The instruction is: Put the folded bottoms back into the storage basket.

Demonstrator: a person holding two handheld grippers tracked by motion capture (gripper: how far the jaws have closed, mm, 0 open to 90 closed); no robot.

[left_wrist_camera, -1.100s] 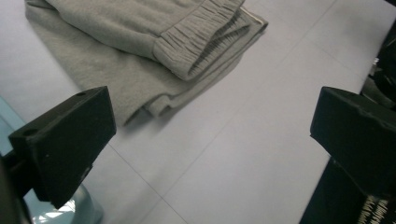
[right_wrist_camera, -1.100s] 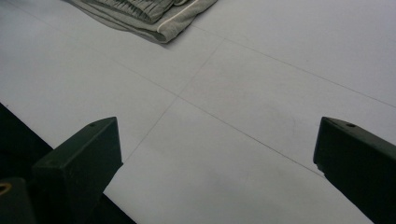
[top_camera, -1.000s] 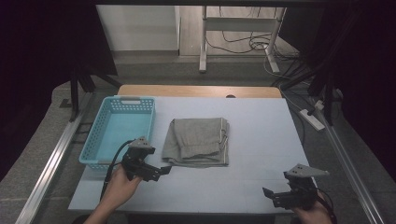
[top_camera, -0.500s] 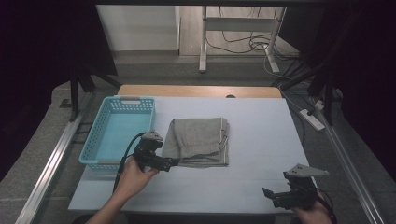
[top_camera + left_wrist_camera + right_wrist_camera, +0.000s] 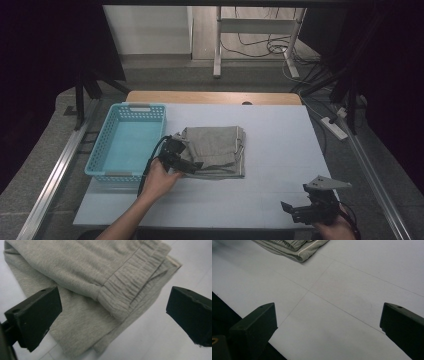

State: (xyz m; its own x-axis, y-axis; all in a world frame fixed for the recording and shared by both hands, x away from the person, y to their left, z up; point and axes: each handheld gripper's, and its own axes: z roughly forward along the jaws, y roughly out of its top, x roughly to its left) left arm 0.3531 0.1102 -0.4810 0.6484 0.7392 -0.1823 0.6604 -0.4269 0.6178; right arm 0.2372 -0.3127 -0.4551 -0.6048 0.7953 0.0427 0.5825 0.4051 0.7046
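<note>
Your left gripper point(image 5: 192, 165), jaws spread, has advanced from beside the blue basket point(image 5: 107, 159) onto the near-left corner of the folded grey garment point(image 5: 216, 150) at table centre | your right gripper point(image 5: 292, 211), jaws spread, unmoved at the near-right edge.

Grey folded garment point(image 5: 216, 151), pale cream trim at edge. Light blue basket point(image 5: 127, 145). White table point(image 5: 280, 135), wooden far edge. Black left gripper point(image 5: 192, 165) and right gripper point(image 5: 289, 210).
</note>
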